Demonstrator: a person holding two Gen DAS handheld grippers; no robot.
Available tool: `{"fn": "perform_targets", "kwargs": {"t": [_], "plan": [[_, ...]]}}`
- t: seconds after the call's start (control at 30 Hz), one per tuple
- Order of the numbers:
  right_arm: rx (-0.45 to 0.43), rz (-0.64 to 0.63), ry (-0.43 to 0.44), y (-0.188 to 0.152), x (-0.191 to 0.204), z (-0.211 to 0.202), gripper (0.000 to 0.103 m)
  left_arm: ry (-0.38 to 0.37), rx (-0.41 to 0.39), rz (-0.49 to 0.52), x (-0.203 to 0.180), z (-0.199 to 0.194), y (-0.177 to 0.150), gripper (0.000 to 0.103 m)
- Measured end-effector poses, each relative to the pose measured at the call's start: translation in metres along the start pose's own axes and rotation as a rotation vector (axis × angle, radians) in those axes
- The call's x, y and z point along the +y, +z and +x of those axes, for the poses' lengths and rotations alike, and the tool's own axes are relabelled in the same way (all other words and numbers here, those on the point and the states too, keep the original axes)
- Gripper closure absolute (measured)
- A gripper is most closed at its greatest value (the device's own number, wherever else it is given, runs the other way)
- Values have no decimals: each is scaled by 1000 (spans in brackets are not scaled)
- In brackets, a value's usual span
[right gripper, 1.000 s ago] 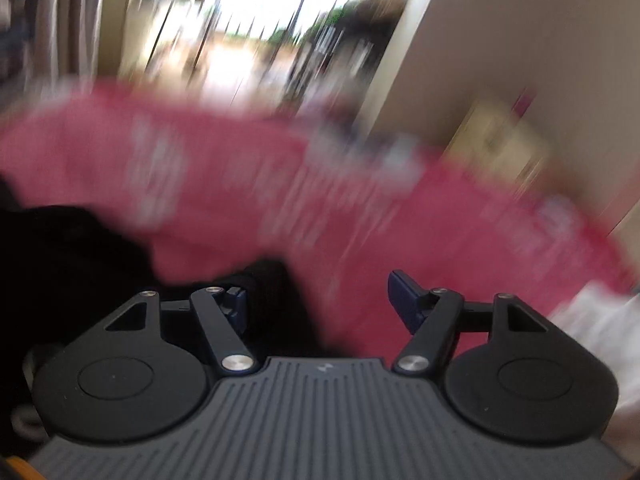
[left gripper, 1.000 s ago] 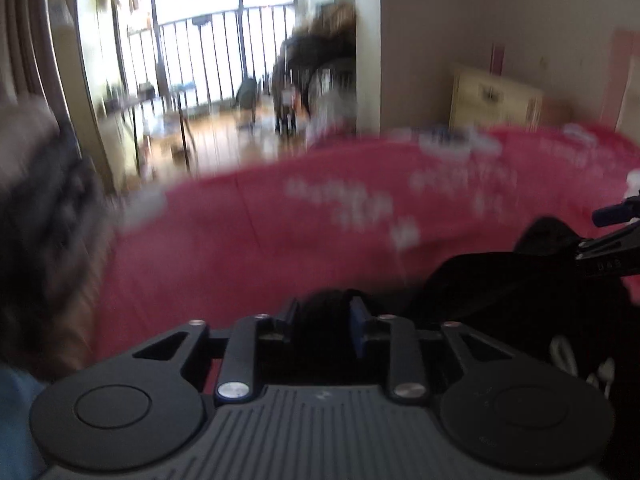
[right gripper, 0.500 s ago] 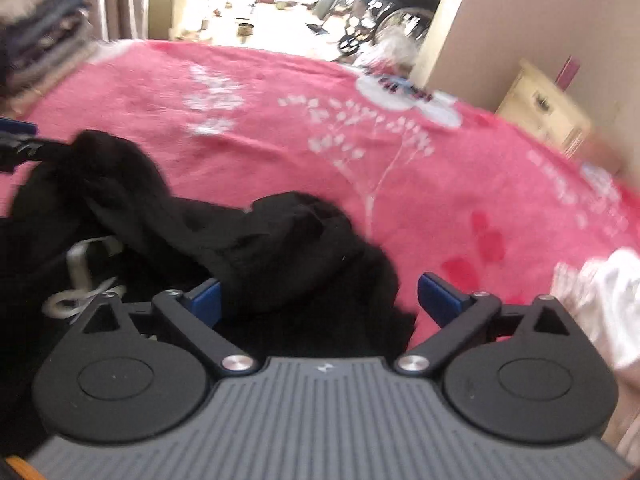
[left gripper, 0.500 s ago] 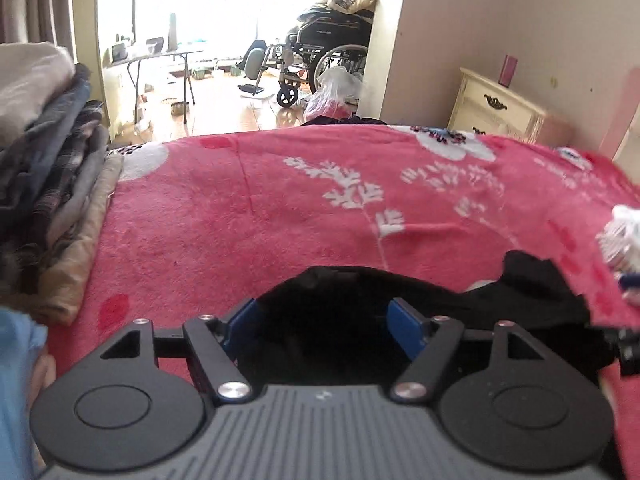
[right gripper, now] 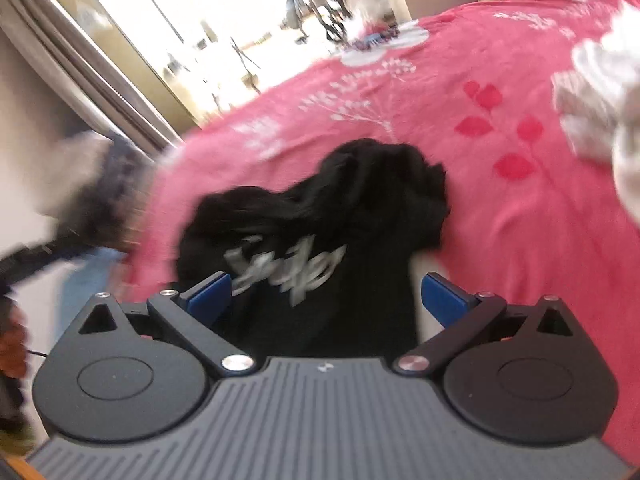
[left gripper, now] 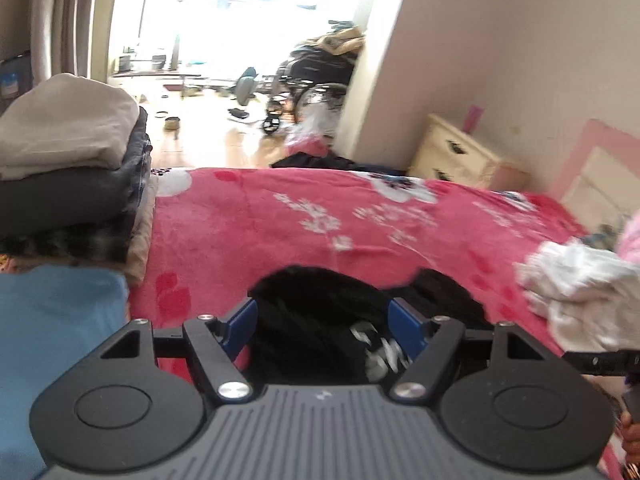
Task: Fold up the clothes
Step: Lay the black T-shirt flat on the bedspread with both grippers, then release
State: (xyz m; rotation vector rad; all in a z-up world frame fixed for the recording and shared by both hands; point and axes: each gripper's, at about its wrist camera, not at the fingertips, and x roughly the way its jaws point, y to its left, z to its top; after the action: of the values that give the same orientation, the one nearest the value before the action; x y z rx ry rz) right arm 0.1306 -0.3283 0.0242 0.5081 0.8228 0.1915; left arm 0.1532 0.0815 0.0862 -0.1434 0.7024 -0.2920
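Red floral blanket point(left gripper: 280, 232) spreads across the bed, and everything keys off it. At its left edge, a folded stack point(left gripper: 72, 168). Mid-blanket, the black garment point(right gripper: 320, 216) lies bunched, print up, likely waiting to be spread. Left gripper point(left gripper: 320, 320) hovers over it, jaws apart, empty. Right gripper point(right gripper: 324, 296) likewise, tilted, wide apart. White clothing point(left gripper: 576, 292) sits rightward.

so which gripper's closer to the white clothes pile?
Right, as far as these views show. In the left view its arm juts in just below the white pile. The left gripper sits over the black shirt, off to the pile's left.
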Motion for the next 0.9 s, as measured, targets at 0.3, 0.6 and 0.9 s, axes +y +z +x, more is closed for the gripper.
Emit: {"fn": "perform_targets", "kwargs": {"t": [0.3, 0.6, 0.9], "plan": [[-2, 156, -72, -98, -43, -103, 5, -60, 166, -17, 14, -68, -103, 30], [93, 227, -85, -138, -59, -81, 24, -70, 329, -32, 11, -42, -186, 57], [162, 218, -129, -147, -62, -61, 35, -84, 396, -82, 15, -17, -236, 66]]}}
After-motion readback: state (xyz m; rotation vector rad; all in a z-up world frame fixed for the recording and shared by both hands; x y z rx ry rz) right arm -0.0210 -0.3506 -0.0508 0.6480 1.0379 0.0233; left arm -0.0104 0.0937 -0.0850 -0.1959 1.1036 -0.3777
